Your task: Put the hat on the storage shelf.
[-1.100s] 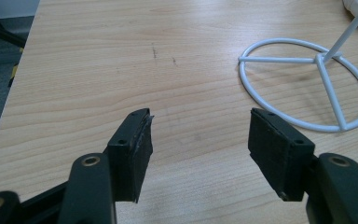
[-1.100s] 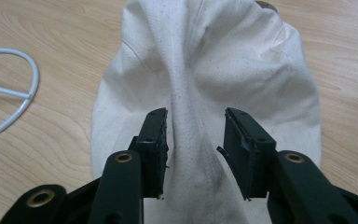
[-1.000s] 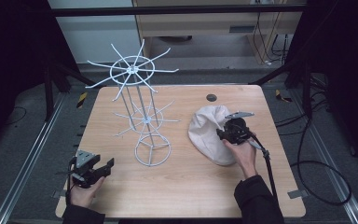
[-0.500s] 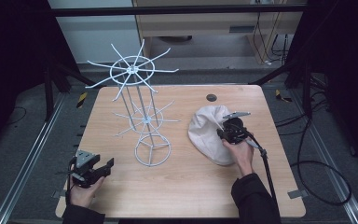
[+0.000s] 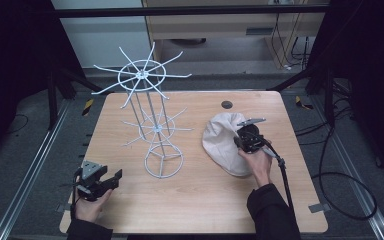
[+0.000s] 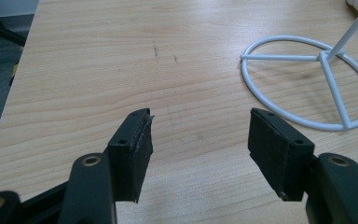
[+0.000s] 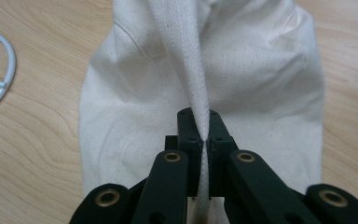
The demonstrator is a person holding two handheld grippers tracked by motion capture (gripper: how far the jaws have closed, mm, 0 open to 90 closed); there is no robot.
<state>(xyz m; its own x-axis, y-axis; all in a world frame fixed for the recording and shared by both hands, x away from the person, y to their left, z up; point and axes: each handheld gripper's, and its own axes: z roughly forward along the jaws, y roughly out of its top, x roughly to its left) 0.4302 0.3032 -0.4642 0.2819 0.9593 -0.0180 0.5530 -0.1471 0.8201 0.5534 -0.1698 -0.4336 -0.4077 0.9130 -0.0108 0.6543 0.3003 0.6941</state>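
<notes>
In the right gripper view, the right hand-held gripper [image 7: 204, 135] has just been closing, and now its two black jaws pinch a long strap [image 7: 186, 60] of the cloth bag [image 7: 270, 93] tight between them. Up close you can see the tiny woven lines in the strap and the soft folds in the cream cloth, which the high view is too far off to show. In the left gripper view, the left hand-held gripper [image 6: 198, 144] has its jaws wide apart with nothing in them, just bare wood below. That view also shows little scratches on the counter [image 6: 121, 56] and the round white ring at the foot of the wire rack [image 6: 307, 84]. The high view shows the whole scene: the left hand-held gripper [image 5: 111, 179] sits low at the near left corner of the counter [image 5: 205, 210], and the right hand-held gripper [image 5: 241, 139] rests on the cloth bag [image 5: 220, 137], which lies flat on the right side. The wire rack [image 5: 152, 120] stands between them, tall and thin, with two wheels of spokes sticking out. Farther back, near the far edge, is a small dark round spot [image 5: 226, 104]. Black cables [image 5: 330, 165] curl on the grey floor beside the counter
</notes>
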